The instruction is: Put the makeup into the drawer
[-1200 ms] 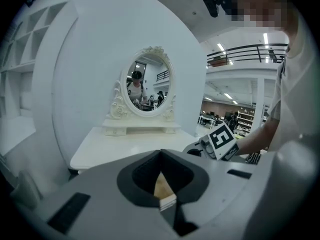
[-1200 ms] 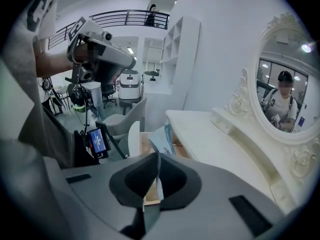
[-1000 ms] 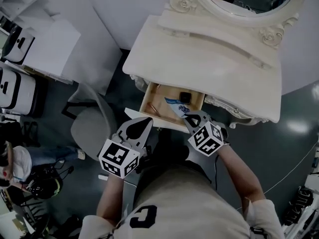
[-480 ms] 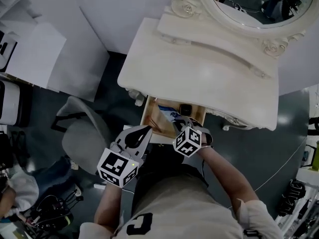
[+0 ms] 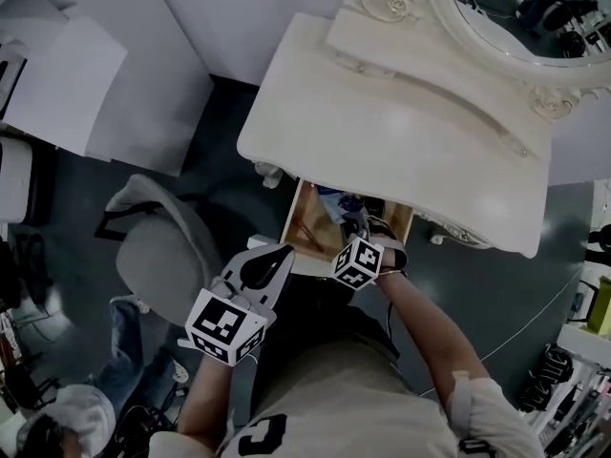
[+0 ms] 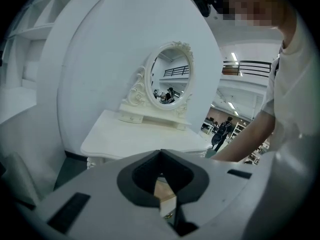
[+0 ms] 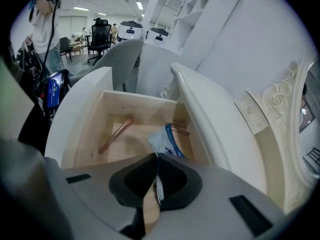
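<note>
head view, left to right: left gripper (image 5: pixel 284 250), jaws together on nothing, held short of the open drawer (image 5: pixel 307 222); right gripper (image 5: pixel 363 229), clamped on a blue-and-white makeup sachet (image 7: pixel 167 138), angled down into the drawer. step in hand: placing. next move, as judged: lower it beside the copper-coloured stick (image 7: pixel 114 135), then part the jaws.
</note>
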A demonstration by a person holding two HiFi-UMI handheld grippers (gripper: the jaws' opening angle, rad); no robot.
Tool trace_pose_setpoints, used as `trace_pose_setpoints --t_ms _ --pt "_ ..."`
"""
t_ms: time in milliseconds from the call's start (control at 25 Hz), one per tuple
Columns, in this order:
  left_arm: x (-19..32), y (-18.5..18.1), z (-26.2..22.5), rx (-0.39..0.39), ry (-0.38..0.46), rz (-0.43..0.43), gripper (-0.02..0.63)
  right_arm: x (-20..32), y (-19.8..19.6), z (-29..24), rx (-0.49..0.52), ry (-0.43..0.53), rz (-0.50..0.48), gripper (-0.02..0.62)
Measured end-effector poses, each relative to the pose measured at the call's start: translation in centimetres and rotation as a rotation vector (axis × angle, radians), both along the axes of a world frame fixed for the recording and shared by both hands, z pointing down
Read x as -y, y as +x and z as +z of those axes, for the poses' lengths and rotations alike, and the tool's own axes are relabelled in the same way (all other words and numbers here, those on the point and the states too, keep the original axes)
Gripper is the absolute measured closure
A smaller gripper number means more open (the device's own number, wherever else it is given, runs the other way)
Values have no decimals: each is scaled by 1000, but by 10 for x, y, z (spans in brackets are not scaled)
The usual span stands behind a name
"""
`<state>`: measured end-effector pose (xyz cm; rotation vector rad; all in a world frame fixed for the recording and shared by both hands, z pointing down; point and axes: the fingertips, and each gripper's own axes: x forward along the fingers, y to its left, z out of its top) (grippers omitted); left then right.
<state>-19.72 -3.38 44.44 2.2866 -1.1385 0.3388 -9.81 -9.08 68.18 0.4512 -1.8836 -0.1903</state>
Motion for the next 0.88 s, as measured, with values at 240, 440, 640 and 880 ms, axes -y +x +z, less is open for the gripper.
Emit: trace_pose_setpoints --t_ms 240,440,640,880 --pt "-3 -8 7 0 -22 -12 552 2 -2 19 -23 -95 3 566" --pt "-2 -4 5 1 -12 -5 552 6 3 18 28 -149 77 549" --pt "-1 5 2 6 -6 12 554 1 6 5 111 -201 125 387" --pt "2 16 -4 18 14 30 554 -4 7 -31 281 -207 177 388"
